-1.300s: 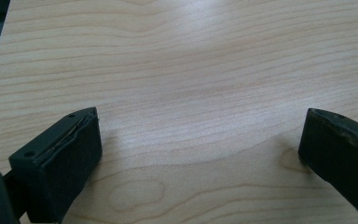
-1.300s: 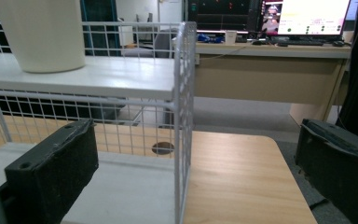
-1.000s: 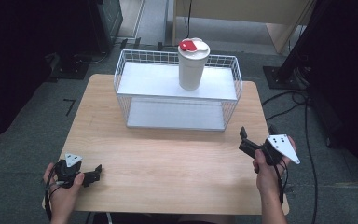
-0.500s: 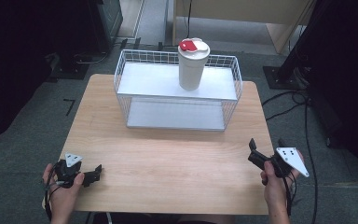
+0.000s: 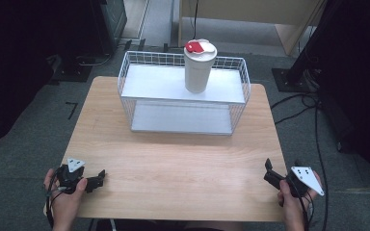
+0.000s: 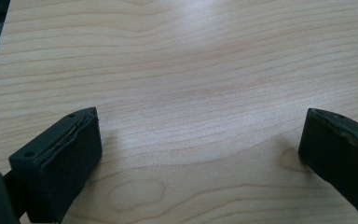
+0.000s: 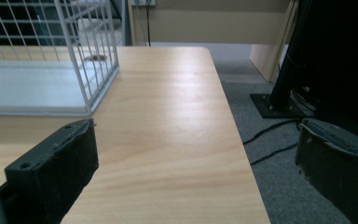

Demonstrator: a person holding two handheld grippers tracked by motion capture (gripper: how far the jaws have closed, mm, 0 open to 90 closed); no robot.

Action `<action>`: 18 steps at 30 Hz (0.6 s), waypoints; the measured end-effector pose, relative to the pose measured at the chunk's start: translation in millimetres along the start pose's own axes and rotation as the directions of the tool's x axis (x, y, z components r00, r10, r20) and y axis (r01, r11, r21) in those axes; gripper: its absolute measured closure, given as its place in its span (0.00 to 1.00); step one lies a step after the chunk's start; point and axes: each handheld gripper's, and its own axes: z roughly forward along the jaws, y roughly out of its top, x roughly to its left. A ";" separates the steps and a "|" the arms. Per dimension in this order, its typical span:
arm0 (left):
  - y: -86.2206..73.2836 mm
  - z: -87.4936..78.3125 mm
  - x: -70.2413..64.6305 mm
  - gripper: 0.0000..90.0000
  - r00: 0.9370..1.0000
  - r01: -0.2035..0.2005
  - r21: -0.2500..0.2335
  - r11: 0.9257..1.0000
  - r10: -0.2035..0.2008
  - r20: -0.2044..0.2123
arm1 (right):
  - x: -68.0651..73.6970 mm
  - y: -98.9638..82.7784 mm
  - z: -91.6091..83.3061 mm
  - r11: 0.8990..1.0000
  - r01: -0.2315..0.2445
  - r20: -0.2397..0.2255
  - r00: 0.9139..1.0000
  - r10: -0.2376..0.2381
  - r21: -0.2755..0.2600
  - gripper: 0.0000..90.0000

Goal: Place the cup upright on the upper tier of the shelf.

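Light wood table (image 5: 173, 159) is standing on grey carpet w/ cables. White wire rack (image 5: 139, 72) is sitting at its far edge, lidded cup (image 5: 199, 66) on top shelf. Left gripper (image 5: 96, 181) & right gripper (image 5: 268, 171) are resting at near corners, both gaping wide, empty.

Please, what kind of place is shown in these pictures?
Probably a lab or workshop set up for recording handling tasks. A plain wooden table stands on grey carpet, cables trail over the floor beside dark equipment stands, and a person holds a left claw and a right claw.
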 end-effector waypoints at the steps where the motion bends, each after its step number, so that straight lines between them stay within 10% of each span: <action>1: 0.0 0.0 0.0 0.00 1.000 0.000 0.000 1.000 0.000 0.000 | -1.2 -2.2 -0.4 1.000 0.003 0.004 1.000 -0.003 0.006 0.00; 18: 0.0 0.0 0.0 0.00 1.000 0.000 0.000 1.000 0.000 0.000 | -17.6 -32.4 -13.8 0.993 0.032 0.028 0.999 -0.035 0.116 0.00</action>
